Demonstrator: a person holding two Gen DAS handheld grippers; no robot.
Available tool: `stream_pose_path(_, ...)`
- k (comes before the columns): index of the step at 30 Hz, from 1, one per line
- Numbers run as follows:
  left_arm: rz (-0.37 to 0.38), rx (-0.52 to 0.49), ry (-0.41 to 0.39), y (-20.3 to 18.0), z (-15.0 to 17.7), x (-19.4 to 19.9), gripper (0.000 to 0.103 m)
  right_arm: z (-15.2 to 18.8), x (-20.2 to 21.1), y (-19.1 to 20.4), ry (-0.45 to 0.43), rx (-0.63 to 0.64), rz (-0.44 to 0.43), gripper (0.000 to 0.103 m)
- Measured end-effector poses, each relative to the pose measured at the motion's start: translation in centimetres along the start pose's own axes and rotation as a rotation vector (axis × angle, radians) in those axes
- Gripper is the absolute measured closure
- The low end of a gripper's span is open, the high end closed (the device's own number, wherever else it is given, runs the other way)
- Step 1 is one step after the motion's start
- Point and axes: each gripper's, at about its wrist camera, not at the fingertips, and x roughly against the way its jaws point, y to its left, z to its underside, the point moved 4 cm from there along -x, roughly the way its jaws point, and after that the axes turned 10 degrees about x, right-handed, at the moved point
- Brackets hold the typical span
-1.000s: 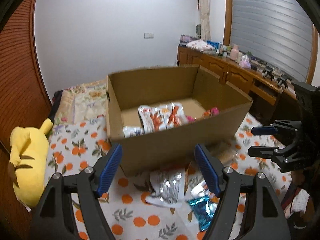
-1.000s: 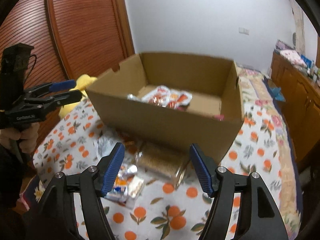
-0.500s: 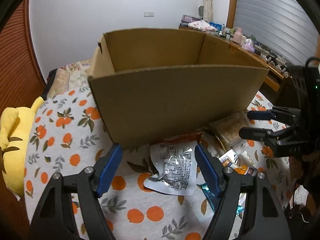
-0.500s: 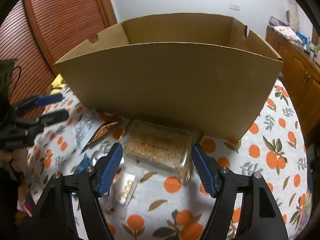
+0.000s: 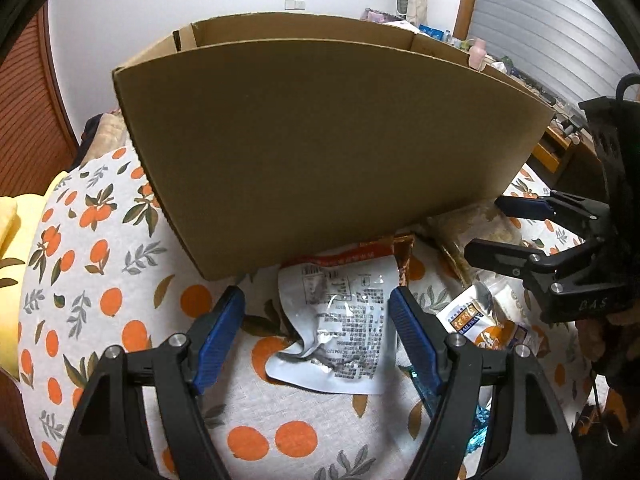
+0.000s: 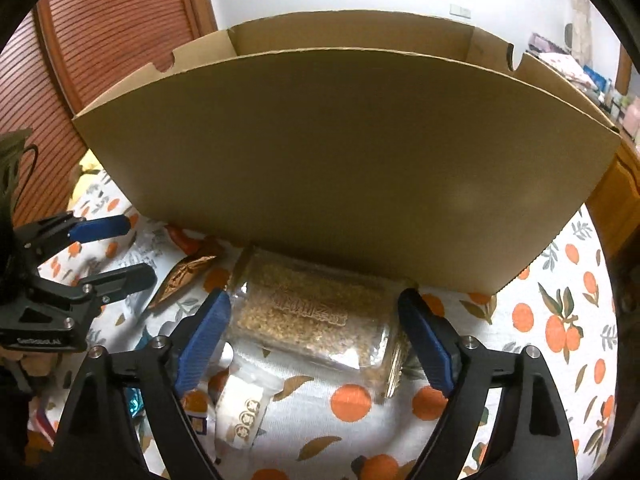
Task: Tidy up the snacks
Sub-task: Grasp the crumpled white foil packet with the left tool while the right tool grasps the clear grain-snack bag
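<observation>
Down low went the left gripper (image 5: 316,312), angled toward the bedspread with its blue-padded fingers (image 5: 414,338) spread wide, and a silver snack pouch (image 5: 336,332) lay flat in the gap between them, touched by neither pad. Just beyond its tips rose the plain front wall of the cardboard box (image 5: 320,152) (its inside hidden from this height). Off to its right, a small white-and-orange packet (image 5: 476,320) sat on the orange-print bedspread (image 5: 100,280).

The right gripper (image 6: 314,330) hovered low as well, jaws wide apart, straddling a clear jar of brown grains (image 6: 320,316) lying on its side against the box wall (image 6: 340,160); neither finger (image 6: 202,340) pressed on the jar. Nearer its left finger lay a pale packet with round printed marks (image 6: 242,416), and farther left a copper-coloured pouch (image 6: 188,276).
</observation>
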Motion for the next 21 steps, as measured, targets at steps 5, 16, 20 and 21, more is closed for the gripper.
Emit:
stream_pose_path(5, 0.011, 0.000, 0.008, 0.3, 0.1, 0.0, 0.027, -0.2, -0.2, 0.1, 0.005, -0.009, 0.021, 0.013)
stream_pose_path(16, 0.043, -0.003, 0.024, 0.6, 1.1, 0.4, 0.040, 0.2, -1.4, -0.5, 0.038, -0.092, -0.023, 0.004)
stream_pose_path(20, 0.046, 0.013, 0.027, 0.8, 0.9, 0.2, 0.037, -0.1, -1.9, 0.2, 0.041, -0.058, 0.002, 0.002)
stream_pose_path(21, 0.044, 0.015, 0.028, 0.8, 0.9, 0.1, 0.036, -0.2, -2.0, 0.3, 0.042, -0.050, 0.009, 0.002)
